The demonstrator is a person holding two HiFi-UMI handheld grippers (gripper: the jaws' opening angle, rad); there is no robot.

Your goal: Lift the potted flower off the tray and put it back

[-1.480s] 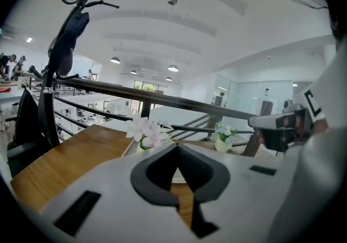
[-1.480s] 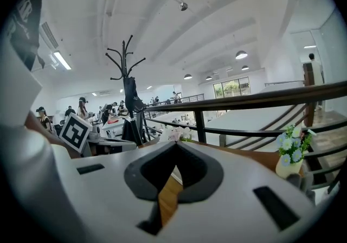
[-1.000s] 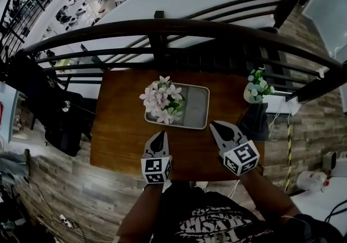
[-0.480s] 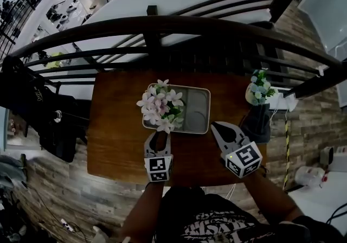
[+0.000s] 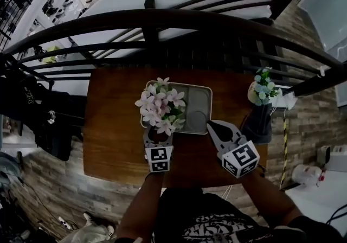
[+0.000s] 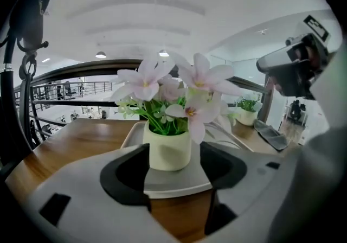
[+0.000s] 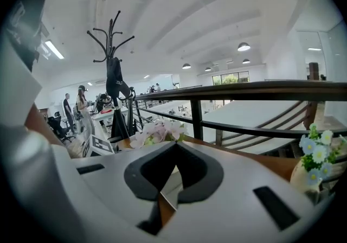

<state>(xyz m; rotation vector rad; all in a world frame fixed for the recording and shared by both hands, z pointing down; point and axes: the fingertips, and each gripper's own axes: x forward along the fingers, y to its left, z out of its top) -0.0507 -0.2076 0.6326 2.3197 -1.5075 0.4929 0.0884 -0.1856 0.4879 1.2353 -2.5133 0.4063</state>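
A cream pot of pink flowers stands on the left end of the grey tray on the wooden table. My left gripper is at the tray's near edge. Its jaws have just been opening and now stand on either side of the pot without pressing on it. My right gripper is shut and empty, with its tip by the tray's near right corner. The pink flowers show past its jaws.
A second pot of blue and white flowers stands at the table's right end above a dark stand. A dark curved railing runs just behind the table. A coat rack stands at the left.
My left gripper has moved forward and down to the pot, and its jaws have gone from shut to open. The right gripper has edged forward toward the tray.
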